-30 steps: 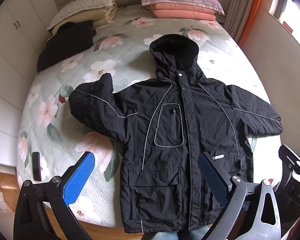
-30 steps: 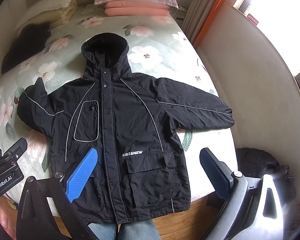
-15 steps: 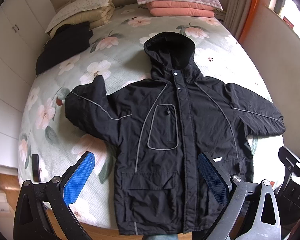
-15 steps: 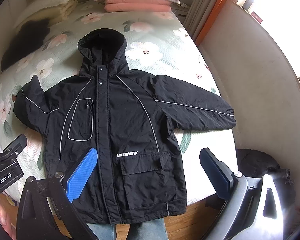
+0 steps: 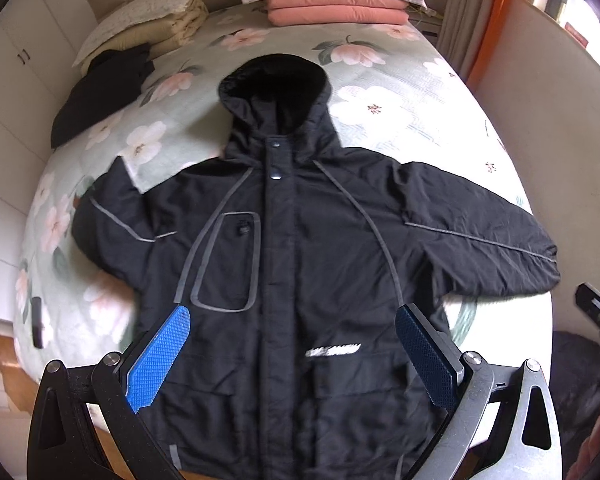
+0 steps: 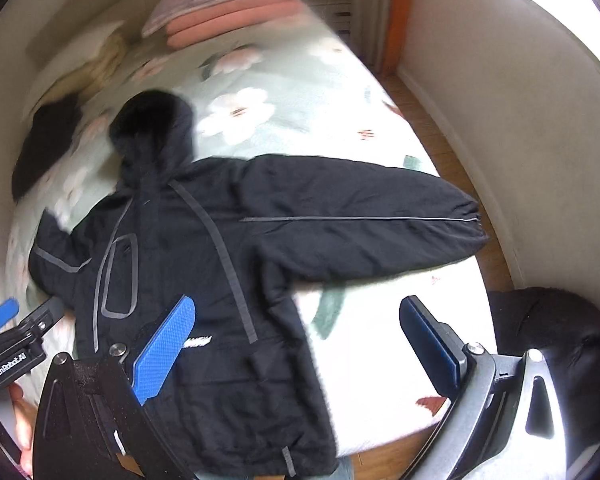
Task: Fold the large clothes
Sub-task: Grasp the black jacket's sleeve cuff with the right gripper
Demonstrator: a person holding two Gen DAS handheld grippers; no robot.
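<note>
- The black hooded jacket [image 5: 300, 264] lay face up and spread flat on the bed [image 5: 400, 92], hood toward the head edge, hem at the foot edge, both sleeves out to the sides.
- The left gripper [image 5: 292, 356] hovered above the lower front of the jacket, its blue pads wide apart and holding nothing.
- The right gripper [image 6: 296, 344] hovered over the hem corner on the window side of the bed, likewise spread apart and empty; this view was motion-blurred.
- Step in hand, as judged: approach for the first fold, with no cloth yet taken.
- The long sleeve [image 6: 360, 220] reaching toward the wall-side edge of the bed looked the natural first grasp; pinching at the cuff and laying it across the chest would keep the padded cloth from bunching.
- The other sleeve [image 5: 112, 216] lay bent near the opposite edge and probably needed straightening first.
- A folded dark garment [image 5: 100, 88] rested near the head corner, well apart.
</note>
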